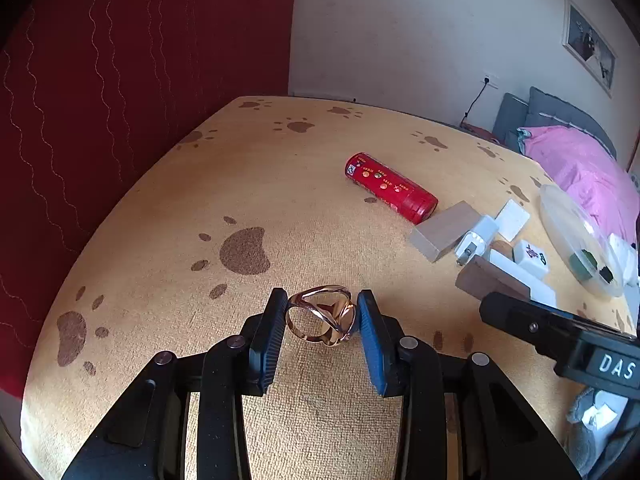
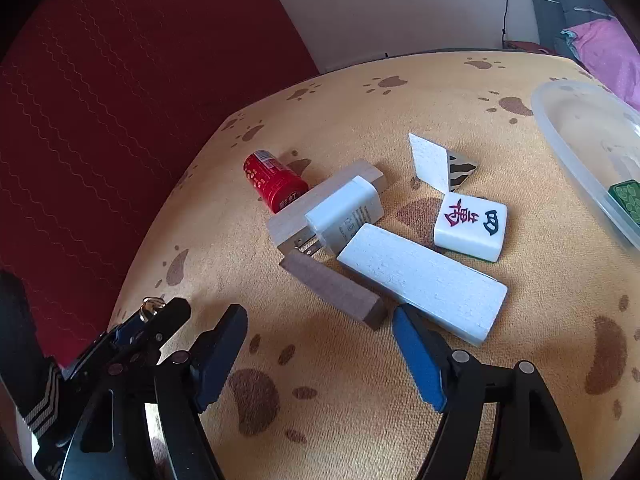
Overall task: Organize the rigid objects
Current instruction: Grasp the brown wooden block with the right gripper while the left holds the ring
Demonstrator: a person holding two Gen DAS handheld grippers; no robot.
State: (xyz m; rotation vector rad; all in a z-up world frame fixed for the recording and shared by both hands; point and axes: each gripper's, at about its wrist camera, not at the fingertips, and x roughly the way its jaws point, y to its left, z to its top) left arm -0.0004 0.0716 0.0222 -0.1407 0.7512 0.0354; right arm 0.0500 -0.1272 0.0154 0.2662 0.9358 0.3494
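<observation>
My left gripper (image 1: 320,316) is shut on a gold metal ring piece (image 1: 320,316), held just above the paw-print cloth. In the right wrist view the left gripper (image 2: 154,312) shows at lower left with the gold piece (image 2: 152,304) at its tip. My right gripper (image 2: 320,336) is open and empty, just short of a brown block (image 2: 334,290) and a long white block (image 2: 424,284). Beyond lie a white charger plug (image 2: 346,214), a pale wooden block (image 2: 320,200), a red can (image 2: 274,180) on its side and a mahjong tile (image 2: 470,226).
A clear plastic tub (image 2: 576,148) stands at the right with a green tile (image 2: 626,200) inside. A white-and-striped triangular piece (image 2: 434,162) lies behind the mahjong tile. A red curtain (image 1: 140,80) hangs left of the table; a pink bed (image 1: 580,168) lies beyond the right edge.
</observation>
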